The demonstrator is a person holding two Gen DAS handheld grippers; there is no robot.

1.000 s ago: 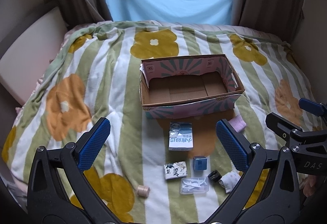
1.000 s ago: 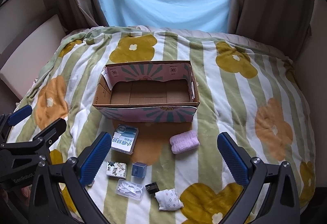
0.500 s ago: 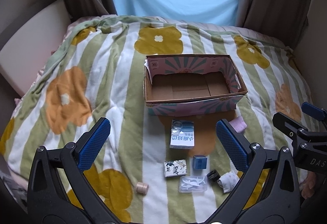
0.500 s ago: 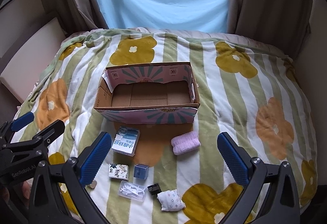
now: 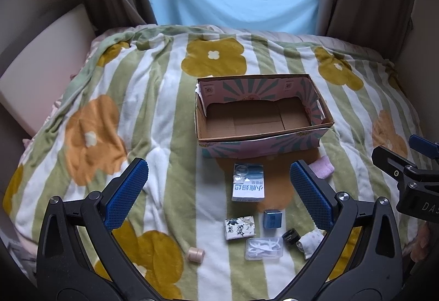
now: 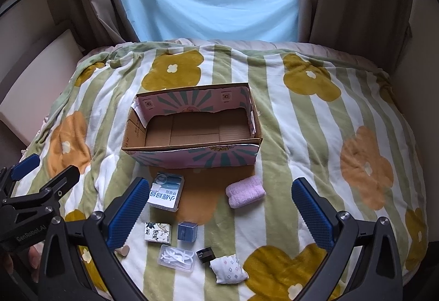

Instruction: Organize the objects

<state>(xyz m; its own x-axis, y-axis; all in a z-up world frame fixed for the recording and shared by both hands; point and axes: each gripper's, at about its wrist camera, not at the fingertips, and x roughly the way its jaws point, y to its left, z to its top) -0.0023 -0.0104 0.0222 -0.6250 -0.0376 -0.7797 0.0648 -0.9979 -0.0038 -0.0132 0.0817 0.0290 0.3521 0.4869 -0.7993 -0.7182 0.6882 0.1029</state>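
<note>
Both my claws are wide open and hold nothing. My left claw (image 5: 219,191) and my right claw (image 6: 219,207) hang above the near part of the striped flower blanket (image 6: 301,136). The open cardboard box with pink sides (image 6: 192,131) sits in the middle of the blanket. Near its front side lie a blue and white packet (image 6: 166,192) and a soft pink roll (image 6: 245,191). Closer to me are a small blue cube (image 6: 187,231), a clear plastic case (image 6: 177,257) and a little white pillow bag (image 6: 229,268).
</note>
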